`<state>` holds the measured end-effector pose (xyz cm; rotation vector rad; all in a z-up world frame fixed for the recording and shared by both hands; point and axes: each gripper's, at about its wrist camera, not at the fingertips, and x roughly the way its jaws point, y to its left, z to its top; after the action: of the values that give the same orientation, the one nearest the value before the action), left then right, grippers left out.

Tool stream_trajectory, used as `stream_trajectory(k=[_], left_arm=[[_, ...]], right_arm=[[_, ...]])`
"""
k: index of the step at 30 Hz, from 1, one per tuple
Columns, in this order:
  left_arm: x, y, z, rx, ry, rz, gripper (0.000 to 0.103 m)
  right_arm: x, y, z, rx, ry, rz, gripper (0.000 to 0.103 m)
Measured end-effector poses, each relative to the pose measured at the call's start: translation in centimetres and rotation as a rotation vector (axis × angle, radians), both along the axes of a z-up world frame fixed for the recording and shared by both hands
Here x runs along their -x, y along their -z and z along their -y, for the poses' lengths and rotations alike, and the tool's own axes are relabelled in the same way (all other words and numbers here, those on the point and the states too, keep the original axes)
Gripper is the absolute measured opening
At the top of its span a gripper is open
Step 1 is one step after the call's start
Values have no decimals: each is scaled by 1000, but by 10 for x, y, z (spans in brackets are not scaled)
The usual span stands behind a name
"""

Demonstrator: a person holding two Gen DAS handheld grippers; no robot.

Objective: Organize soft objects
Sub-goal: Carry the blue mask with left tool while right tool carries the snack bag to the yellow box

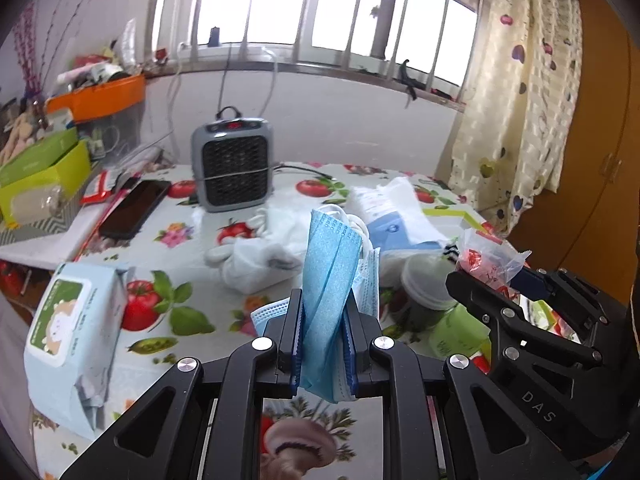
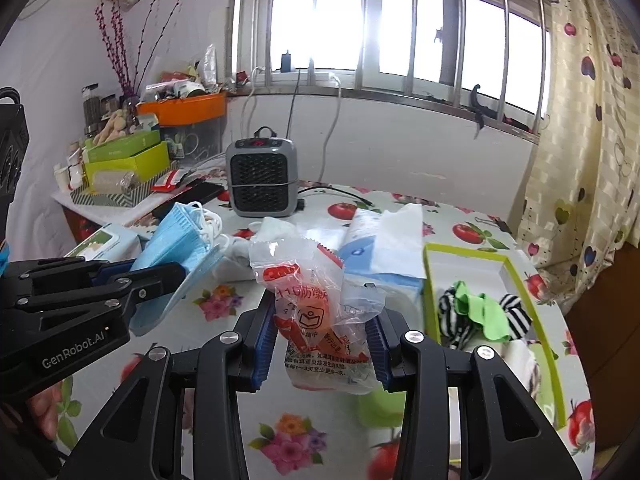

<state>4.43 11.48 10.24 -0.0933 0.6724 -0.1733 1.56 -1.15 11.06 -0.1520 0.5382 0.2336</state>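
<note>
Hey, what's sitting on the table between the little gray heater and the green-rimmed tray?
In the right wrist view, a blue-and-white tissue pack lies between the heater and the tray, with a crumpled white cloth nearer the heater.

My left gripper [image 1: 323,334] and right gripper [image 2: 323,346]: black linkages, silver screws, blue ribbed pads, white GenRobot.AI and DAS lettering

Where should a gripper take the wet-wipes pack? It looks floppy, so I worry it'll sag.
Both grippers are full now. Once one is free, I'd pinch the wet-wipes pack across its narrow width, near the middle below the lid flap, coming from above: it lies flat on the tablecloth, so ends would probably droop.
</note>
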Motion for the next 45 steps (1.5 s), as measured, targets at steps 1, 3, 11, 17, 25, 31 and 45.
stream_trajectory(k=[1, 3, 11, 17, 25, 31, 45], left_arm=[[-1, -2, 4, 2, 5, 1, 15], [-3, -5, 12, 6, 19, 9, 15], [-18, -14, 47, 23, 78, 17, 15], [-28, -17, 74, 27, 123, 12, 15], [-48, -19, 107, 48, 181, -14, 15], [-65, -15, 131, 51, 210, -37, 16], [-98, -4, 171, 23, 238, -79, 16]], right_arm=[[0, -1, 3, -2, 3, 0, 41], [0, -3, 12, -9, 15, -1, 41], [-1, -12, 51, -21, 81, 5, 41], [-5, -14, 83, -19, 137, 0, 41], [-9, -11, 116, -26, 194, -18, 41], [-10, -3, 136, -27, 218, -48, 41], [-9, 20, 162, -56, 246, -124, 41]])
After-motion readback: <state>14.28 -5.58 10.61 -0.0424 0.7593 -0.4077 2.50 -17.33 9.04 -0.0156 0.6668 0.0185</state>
